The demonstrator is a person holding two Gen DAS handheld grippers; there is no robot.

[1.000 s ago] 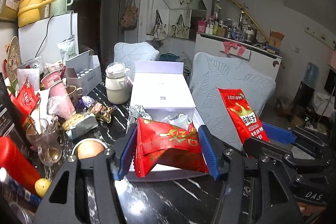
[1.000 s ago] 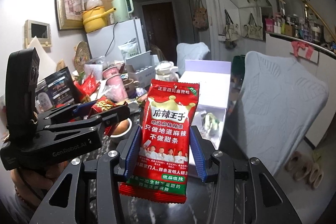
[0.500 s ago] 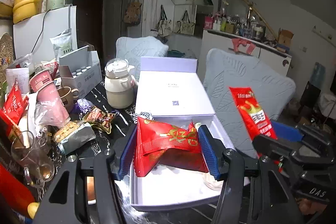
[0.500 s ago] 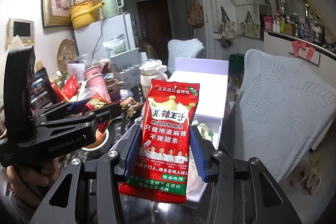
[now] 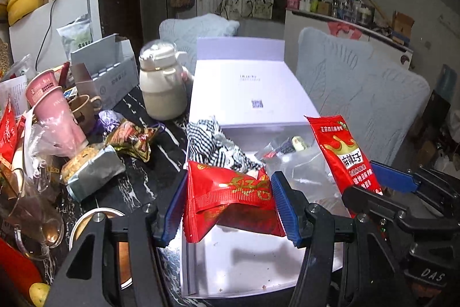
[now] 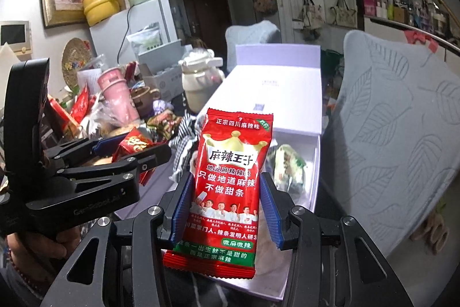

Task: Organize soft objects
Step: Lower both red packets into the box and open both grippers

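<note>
My left gripper [image 5: 230, 206] is shut on a crumpled red snack pouch [image 5: 230, 200], held over the near part of the open white box [image 5: 244, 272]. My right gripper [image 6: 225, 210] is shut on a tall red spicy-strip packet [image 6: 227, 186], upright between its blue pads, above the same box [image 6: 312, 163]. In the left wrist view that packet [image 5: 345, 157] and the right gripper [image 5: 388, 186] sit at the right. A black-and-white checked cloth [image 5: 212, 146] and small wrapped items [image 5: 290, 146] lie inside the box. The left gripper [image 6: 123, 151] shows at the left of the right wrist view.
The box's lid [image 5: 250, 94] lies flat behind it. A cream kettle [image 5: 164, 88], pink cups [image 5: 54, 108], snack wrappers [image 5: 132, 140], a foil pack [image 5: 92, 171] and a glass [image 5: 31, 220] crowd the dark marble table [image 5: 143, 192] on the left. Pale blue chairs [image 5: 359, 94] stand right of the box.
Both grippers have moved forward and down over the open box with their packets still gripped. The box interior with the checked cloth now fills more of both views.
</note>
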